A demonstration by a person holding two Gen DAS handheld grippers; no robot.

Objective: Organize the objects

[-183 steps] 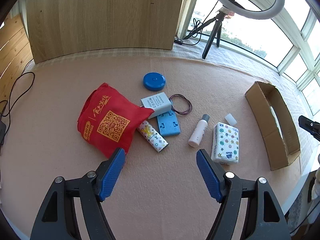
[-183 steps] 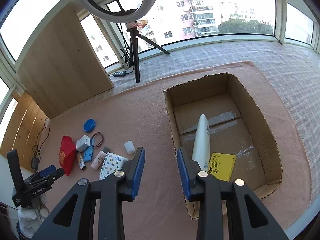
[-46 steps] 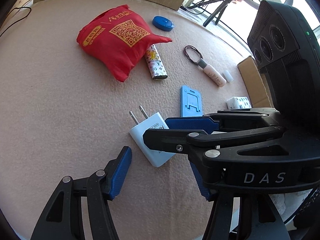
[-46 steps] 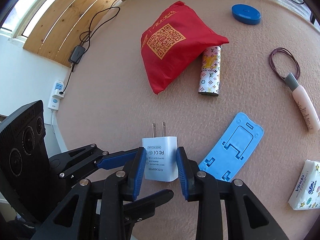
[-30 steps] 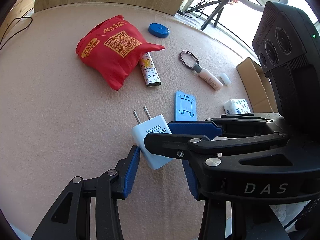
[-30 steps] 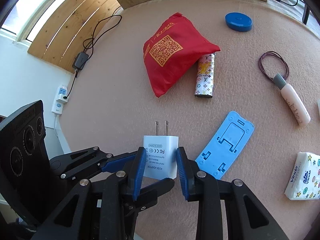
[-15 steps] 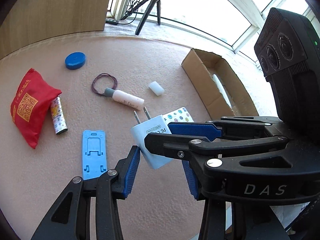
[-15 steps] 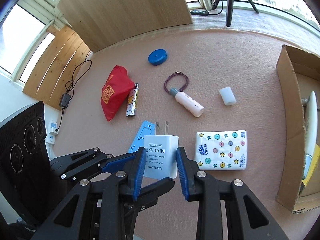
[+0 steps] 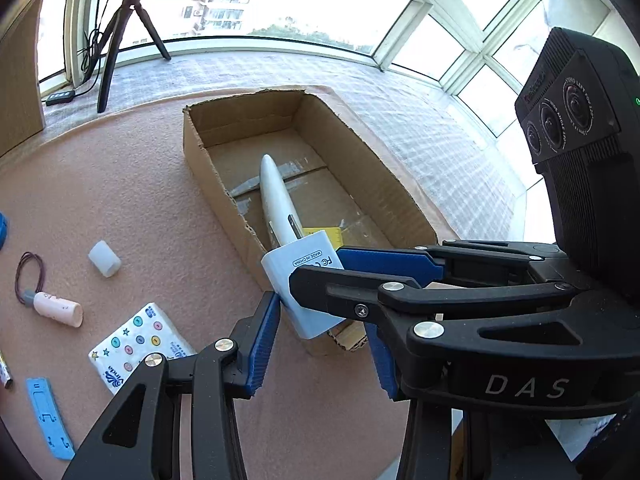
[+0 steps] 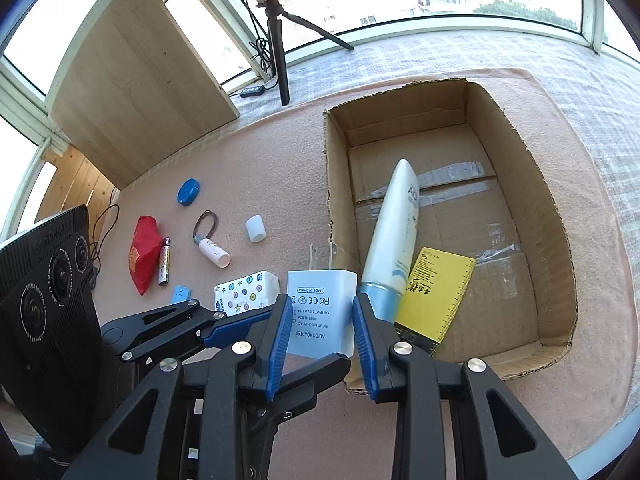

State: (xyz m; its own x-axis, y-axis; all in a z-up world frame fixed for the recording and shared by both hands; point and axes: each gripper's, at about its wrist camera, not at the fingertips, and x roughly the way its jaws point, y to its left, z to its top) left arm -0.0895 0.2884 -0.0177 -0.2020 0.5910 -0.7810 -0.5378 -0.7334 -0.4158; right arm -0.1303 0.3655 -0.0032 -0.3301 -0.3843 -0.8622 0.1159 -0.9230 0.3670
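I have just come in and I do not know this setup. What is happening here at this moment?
A person is tidying loose items into a cardboard box. The right gripper holds a white charger near the box's edge, and the left gripper is around it too. A white tube and yellow card already lie inside.

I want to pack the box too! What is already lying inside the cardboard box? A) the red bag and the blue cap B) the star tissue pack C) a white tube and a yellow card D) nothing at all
C: the right wrist view shows a white tube and a yellow card on the floor of the cardboard box.
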